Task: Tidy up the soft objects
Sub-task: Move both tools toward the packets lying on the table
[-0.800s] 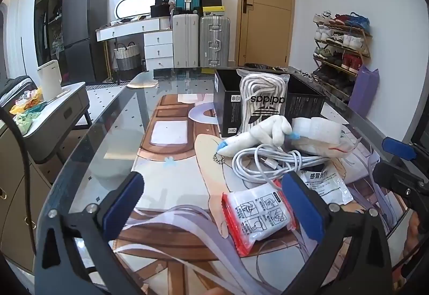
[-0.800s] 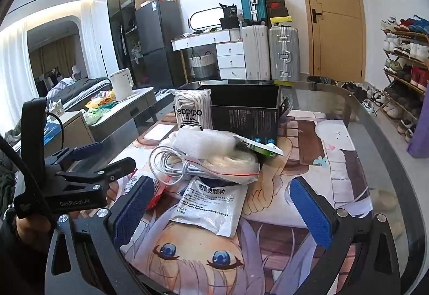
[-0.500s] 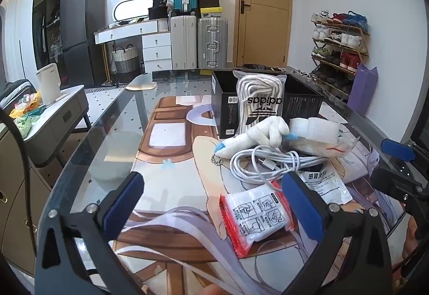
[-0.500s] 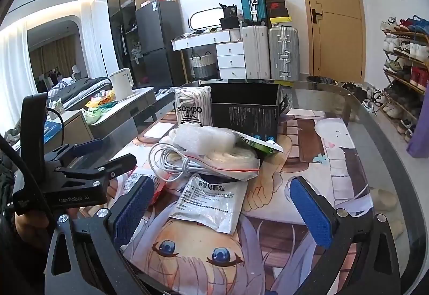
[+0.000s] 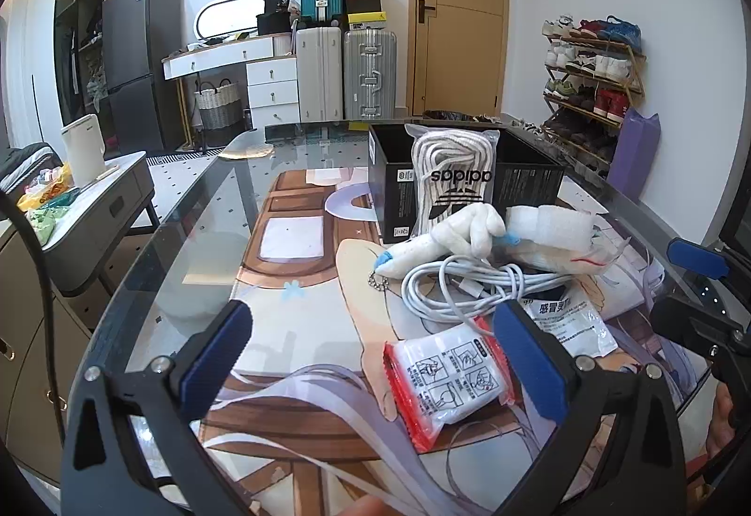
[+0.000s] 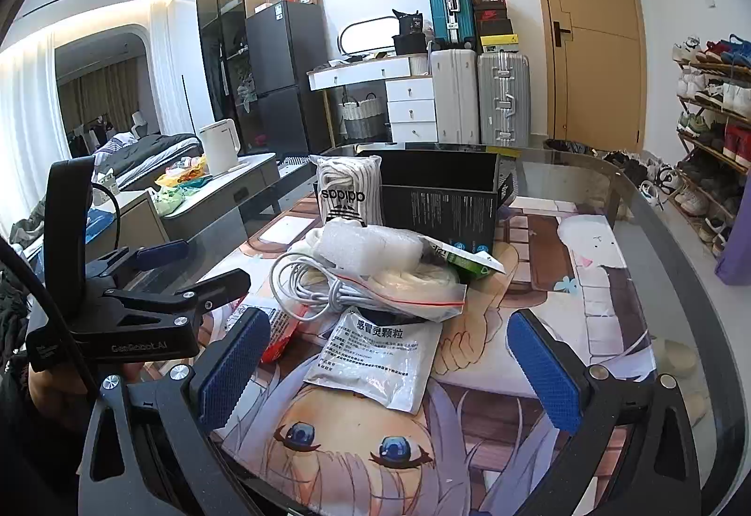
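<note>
Left gripper (image 5: 375, 356): fingers spread wide, nothing between the blue pads, hovering above the surface and tilted down toward the near edge of the pile
Right gripper (image 6: 389, 366): fingers likewise released and spread wide, empty, angled down over the grey sachet
Surface (image 5: 197, 262): glass top laid over a printed cartoon mat
Red-edged packet (image 5: 446, 375): white pouch with red borders, flat on the surface, nearest the left gripper and just inside its right finger in that view
Grey sachet (image 6: 375, 356): flat foil pouch with printed text, lying in front of the pile, between the right gripper's fingers in that view but not touched
White cable (image 5: 464, 286): loose coil, resting on the pile, behind the red-edged packet
Plush toy (image 5: 446, 237): white with blue tips, lying on top of the cable
Foam wrap (image 6: 366, 248): white roll on top of a clear zip bag (image 6: 422, 291) with a red seal line
Green carton (image 6: 469, 265): tilted, wedged against the pile on the box side
Rope pack (image 5: 453, 178): clear bag of white cord with a black logo, standing upright against the black box
Black box (image 6: 441, 197): open-topped, behind the pile toward the far end of the surface
</note>
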Tool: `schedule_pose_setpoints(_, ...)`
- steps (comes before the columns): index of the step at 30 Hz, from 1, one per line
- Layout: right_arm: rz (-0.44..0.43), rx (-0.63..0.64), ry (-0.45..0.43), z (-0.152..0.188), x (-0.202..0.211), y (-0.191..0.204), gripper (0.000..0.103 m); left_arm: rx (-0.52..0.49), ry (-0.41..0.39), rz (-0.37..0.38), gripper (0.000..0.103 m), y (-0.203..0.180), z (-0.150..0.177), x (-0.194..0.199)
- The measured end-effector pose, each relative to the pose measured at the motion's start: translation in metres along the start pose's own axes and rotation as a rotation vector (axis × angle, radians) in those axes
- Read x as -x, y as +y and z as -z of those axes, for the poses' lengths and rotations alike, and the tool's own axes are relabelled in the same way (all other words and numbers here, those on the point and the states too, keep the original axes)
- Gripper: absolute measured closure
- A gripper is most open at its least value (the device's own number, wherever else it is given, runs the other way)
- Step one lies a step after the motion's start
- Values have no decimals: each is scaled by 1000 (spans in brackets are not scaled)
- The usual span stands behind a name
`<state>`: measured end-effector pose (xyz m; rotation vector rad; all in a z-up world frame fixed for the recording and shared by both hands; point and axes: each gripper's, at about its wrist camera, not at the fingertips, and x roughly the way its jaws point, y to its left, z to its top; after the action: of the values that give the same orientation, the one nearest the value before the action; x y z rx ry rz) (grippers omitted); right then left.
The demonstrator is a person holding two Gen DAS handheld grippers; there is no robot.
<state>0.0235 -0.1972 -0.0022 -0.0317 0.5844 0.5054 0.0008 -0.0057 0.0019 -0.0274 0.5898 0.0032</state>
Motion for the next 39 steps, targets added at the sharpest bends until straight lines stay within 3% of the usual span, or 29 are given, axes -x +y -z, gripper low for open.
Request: schedule_pose_setpoints(39, -24, -35, 8, -8, -13, -3, 0, -2, 18, 8, 0, 16, -8, -10)
